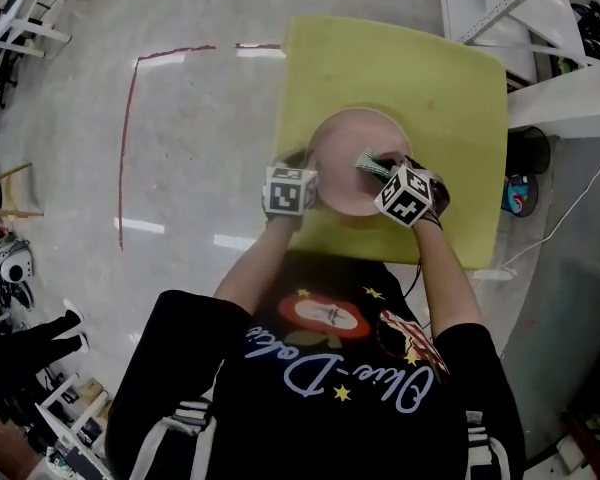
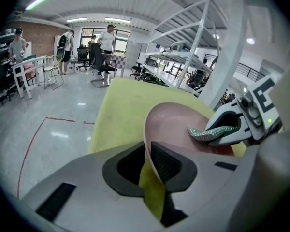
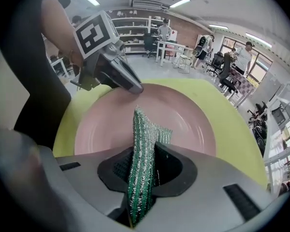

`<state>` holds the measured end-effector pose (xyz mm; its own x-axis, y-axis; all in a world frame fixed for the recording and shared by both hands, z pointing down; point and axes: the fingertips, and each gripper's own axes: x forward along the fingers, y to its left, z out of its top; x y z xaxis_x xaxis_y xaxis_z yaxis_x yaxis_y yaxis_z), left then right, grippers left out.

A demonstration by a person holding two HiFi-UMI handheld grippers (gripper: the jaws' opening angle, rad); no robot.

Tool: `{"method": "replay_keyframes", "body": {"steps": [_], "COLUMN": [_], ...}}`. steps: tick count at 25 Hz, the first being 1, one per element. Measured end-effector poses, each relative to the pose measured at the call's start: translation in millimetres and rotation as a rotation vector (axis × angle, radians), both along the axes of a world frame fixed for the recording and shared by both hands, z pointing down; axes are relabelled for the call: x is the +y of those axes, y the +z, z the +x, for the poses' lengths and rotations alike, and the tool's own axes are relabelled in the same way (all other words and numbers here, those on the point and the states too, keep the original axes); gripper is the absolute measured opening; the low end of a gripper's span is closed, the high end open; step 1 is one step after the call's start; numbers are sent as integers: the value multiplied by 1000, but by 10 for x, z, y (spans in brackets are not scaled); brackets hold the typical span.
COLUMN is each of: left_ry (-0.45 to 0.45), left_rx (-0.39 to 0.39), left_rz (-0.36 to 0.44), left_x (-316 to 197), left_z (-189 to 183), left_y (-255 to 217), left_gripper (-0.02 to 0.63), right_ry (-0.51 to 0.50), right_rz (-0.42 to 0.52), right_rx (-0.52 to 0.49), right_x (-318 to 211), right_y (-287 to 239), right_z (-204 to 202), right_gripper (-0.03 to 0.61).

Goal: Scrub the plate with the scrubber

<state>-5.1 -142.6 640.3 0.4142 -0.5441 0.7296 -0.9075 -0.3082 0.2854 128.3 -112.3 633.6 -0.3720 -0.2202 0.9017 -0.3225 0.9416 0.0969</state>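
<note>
A pink plate (image 1: 352, 138) lies on a yellow mat (image 1: 420, 78). My left gripper (image 1: 306, 174) is shut on the plate's left rim; in the left gripper view the plate's (image 2: 176, 122) edge runs between the pads of that gripper (image 2: 147, 159). My right gripper (image 1: 382, 171) is shut on a green glittery scrubber (image 1: 371, 164) over the plate's right half. In the right gripper view the scrubber (image 3: 141, 144) stands folded between the jaws of that gripper (image 3: 141, 170), its tip over the plate (image 3: 183, 115), with the left gripper (image 3: 134, 87) at the far rim.
The mat (image 2: 123, 105) covers a small table. Grey floor with a red tape line (image 1: 128, 118) lies to the left. White shelving (image 2: 183, 57) and a white table (image 1: 565, 103) stand to the right. People and chairs (image 2: 99, 52) are far off.
</note>
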Motion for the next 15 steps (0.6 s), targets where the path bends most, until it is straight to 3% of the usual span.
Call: {"method": "replay_keyframes", "body": {"steps": [15], "left_ry": [-35], "left_rx": [-15], "left_rz": [15], "left_x": [-18], "left_z": [29], "left_y": [14], "left_gripper": [34], "right_ry": [119], "right_rz": [-76], "right_rx": [-130], "right_x": [384], "right_y": [-51], "right_z": [-203], "right_gripper": [61]}}
